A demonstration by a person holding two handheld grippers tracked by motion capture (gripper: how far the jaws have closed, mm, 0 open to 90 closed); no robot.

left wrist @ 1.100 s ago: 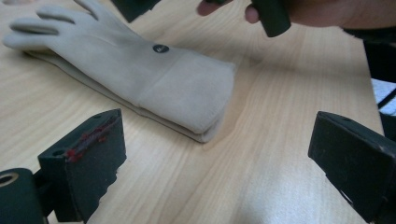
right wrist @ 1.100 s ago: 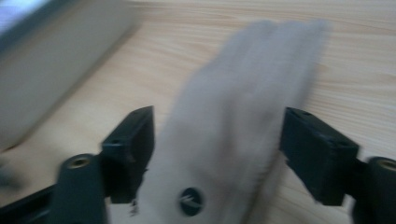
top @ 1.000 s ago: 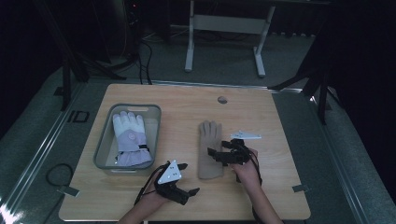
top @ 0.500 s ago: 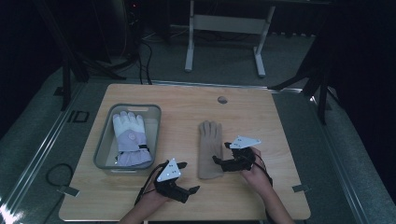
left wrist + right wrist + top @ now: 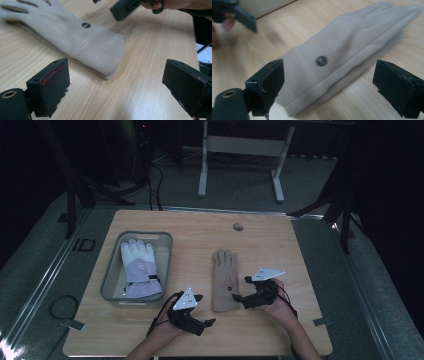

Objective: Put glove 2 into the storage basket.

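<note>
- Lying flat on the light wooden table [image 5: 300, 245], the beige suede-like fabric glove [image 5: 224, 281] has its fingers toward the far edge and its cuff toward the person; a small dark round button [image 5: 321, 60] sits on its back.
- Right gripper [image 5: 239, 296]: jaws wide apart, having just opened further, nothing pinched. They frame the cuff area from just beside the glove.
- Left gripper [image 5: 209, 322]: jaws wide, empty, near the cuff corner but apart from it.
- Handling judgement: the glove looks light, soft and limp. Expect it to drape and fold when lifted; breakage is unlikely.
- Layers: the cuff [image 5: 105, 53] shows 2 stacked edges. A shallow pinch may take the top layer alone.
- Grip point: take the cuff hem, both layers, with the lower jaw slid flat along the table.
- Nearby: a grey plastic tray [image 5: 111, 276] at the left holds a white and lilac padded glove [image 5: 139, 269].
</note>
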